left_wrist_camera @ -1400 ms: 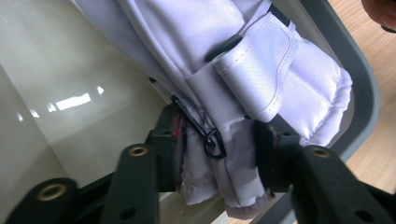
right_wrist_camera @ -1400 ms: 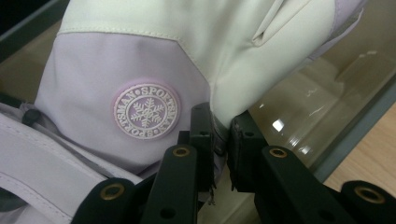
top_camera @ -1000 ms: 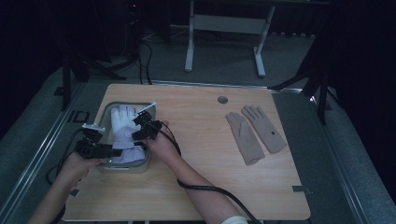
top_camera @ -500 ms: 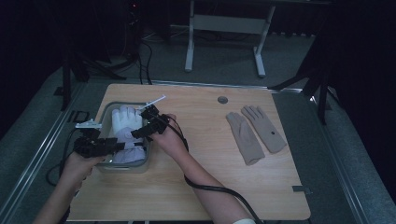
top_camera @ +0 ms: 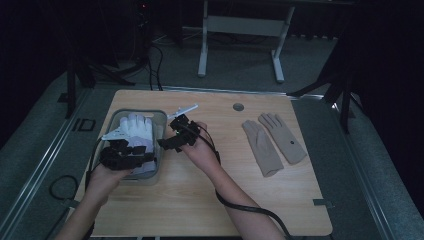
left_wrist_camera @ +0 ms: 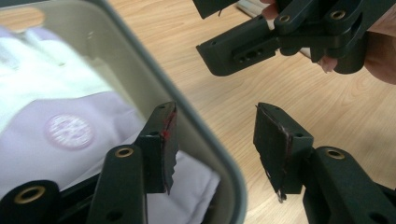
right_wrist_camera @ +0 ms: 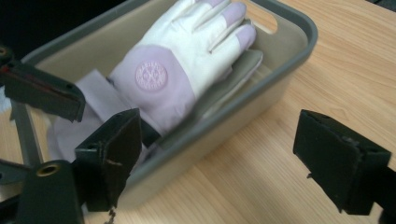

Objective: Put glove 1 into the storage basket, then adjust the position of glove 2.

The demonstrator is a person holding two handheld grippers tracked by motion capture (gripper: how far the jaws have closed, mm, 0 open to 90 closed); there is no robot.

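Note:
A grey bin (top_camera: 120,114) stands at the table's left and holds a white and lilac glove (top_camera: 135,127) lying flat, fingers pointing away from me. My left gripper (top_camera: 142,154) is open at the bin's near right corner. In the left gripper view its jaws straddle the bin rim (left_wrist_camera: 154,88), one over the glove (left_wrist_camera: 70,130), one over bare wood. My right gripper (top_camera: 167,142) is open just right of the bin. In the right gripper view its wide jaws face the bin wall (right_wrist_camera: 261,88) and the glove (right_wrist_camera: 187,60). Nothing is between either pair of jaws.
Two tan gloves (top_camera: 272,142) lie side by side, palms down, on the right half of the wooden table. A round grommet (top_camera: 238,107) sits near the far edge. The right gripper's cable (top_camera: 240,207) trails along the forearm. Bare wood lies between bin and gloves.
My right gripper has drawn back to the right, from above the bin to just outside its right wall. The left gripper has stayed at the bin.

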